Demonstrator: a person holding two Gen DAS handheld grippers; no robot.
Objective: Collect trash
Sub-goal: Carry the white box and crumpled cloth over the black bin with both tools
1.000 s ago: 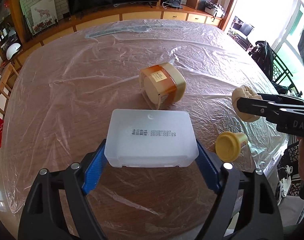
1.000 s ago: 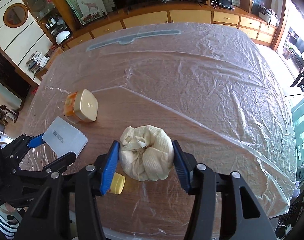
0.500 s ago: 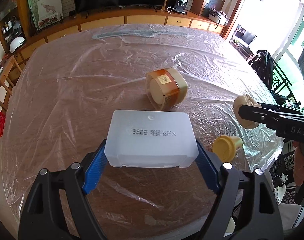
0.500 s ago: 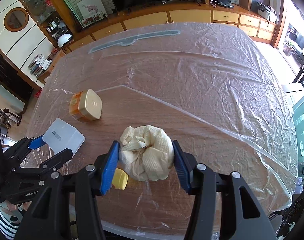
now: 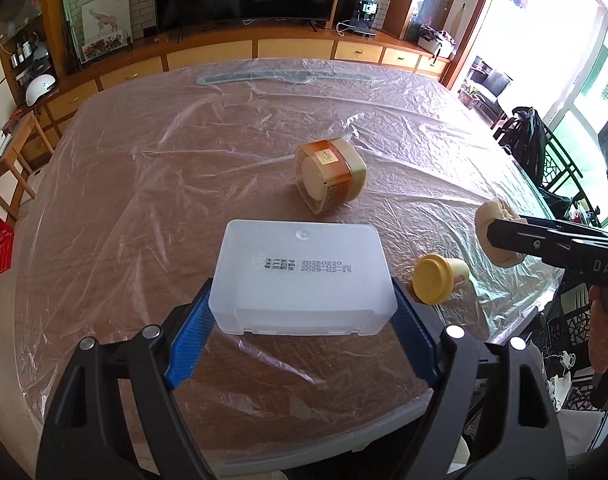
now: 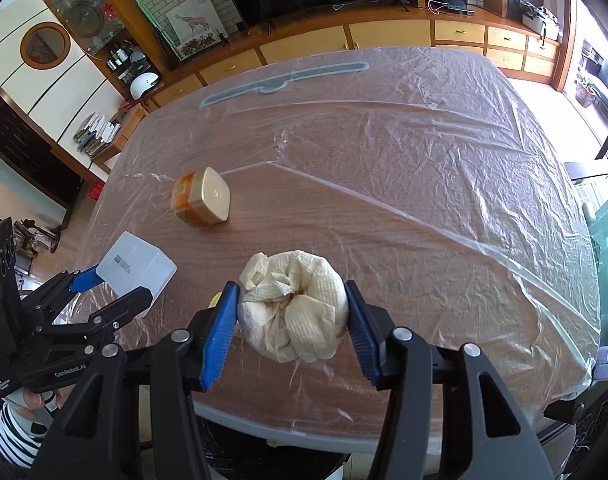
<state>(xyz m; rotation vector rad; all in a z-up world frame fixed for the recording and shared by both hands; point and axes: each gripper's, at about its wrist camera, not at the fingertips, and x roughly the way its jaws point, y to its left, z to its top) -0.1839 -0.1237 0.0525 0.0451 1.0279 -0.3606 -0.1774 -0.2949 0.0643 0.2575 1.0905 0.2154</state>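
My left gripper [image 5: 301, 320] is shut on a translucent white plastic box [image 5: 301, 276] with printed dates, held above the near table edge; the same box [image 6: 133, 266] shows at the left of the right wrist view. My right gripper [image 6: 291, 320] is shut on a crumpled cream paper wad [image 6: 293, 306], whose tip [image 5: 494, 220] pokes past the black fingers at the right of the left wrist view. An orange jar with a beige lid [image 5: 330, 174] lies on its side mid-table. A small yellow cap-like cup [image 5: 438, 278] lies near the right front edge.
The wooden table [image 6: 384, 220] is covered with crinkled clear plastic sheet. A grey strip [image 6: 283, 80] lies at its far side. Cabinets, a television and shelves stand beyond. A hand in a striped sleeve [image 6: 11, 436] holds the left gripper.
Both grippers have drawn back and risen slightly with their loads; the jar, the yellow cup and the table's near edge now sit farther off in both views.
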